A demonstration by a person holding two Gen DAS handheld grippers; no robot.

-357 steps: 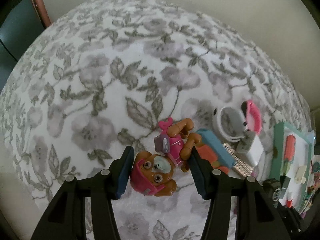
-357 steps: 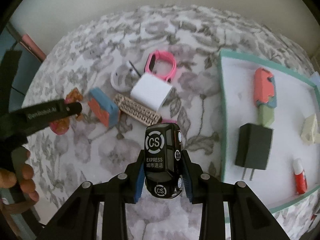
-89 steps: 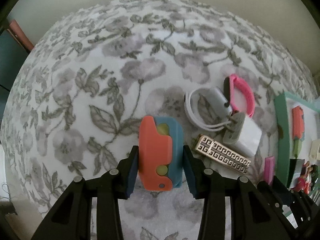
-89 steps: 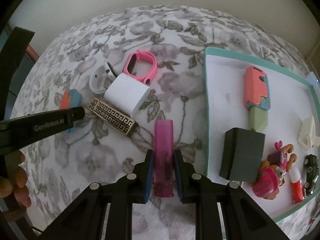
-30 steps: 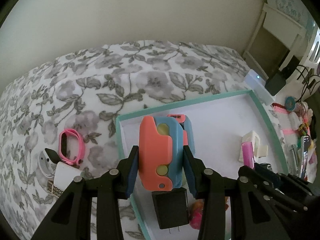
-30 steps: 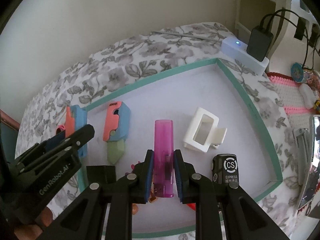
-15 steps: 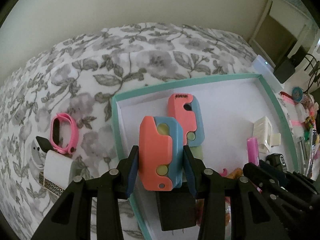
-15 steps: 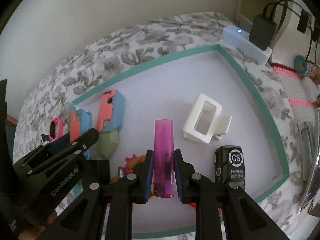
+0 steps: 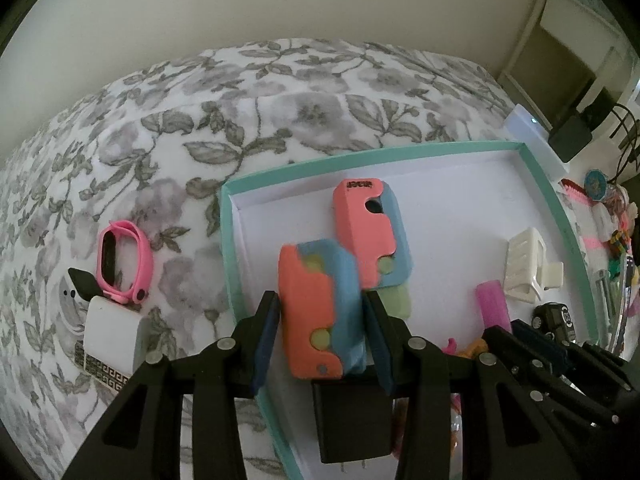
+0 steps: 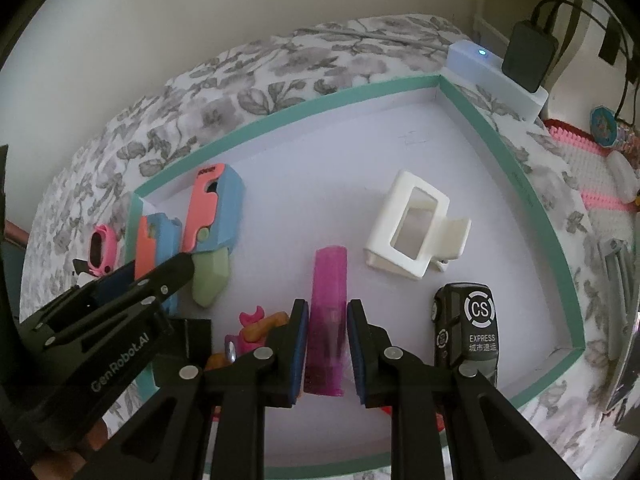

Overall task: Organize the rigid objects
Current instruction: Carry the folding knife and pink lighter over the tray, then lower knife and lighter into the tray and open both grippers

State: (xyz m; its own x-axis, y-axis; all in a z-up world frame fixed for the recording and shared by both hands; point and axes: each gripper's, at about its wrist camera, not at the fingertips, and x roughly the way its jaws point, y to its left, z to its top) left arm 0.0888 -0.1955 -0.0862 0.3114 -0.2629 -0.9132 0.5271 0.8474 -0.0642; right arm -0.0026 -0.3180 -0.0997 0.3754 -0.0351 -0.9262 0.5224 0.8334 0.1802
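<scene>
Left wrist view: the left tool [image 9: 318, 312] grips the orange-blue toy [image 9: 310, 280] over the tray [image 9: 227, 240], and the toy now sits tilted and blurred between the pads, likely starting to slip free. The right tool [image 10: 327, 320], nearly fully closed, pinches the lighter [image 10: 330, 276] low over the tray floor. Both look ready to drop; the watch [image 9: 124, 264] and the charger [image 9: 112, 336] wait outside.

My matt black plastic fingers [image 10: 280, 344] flank a translucent pink plastic tube [image 10: 326, 312] — smooth white tray [image 10: 500, 148] beneath, soft floral cloth [image 9: 280, 92] around it.
</scene>
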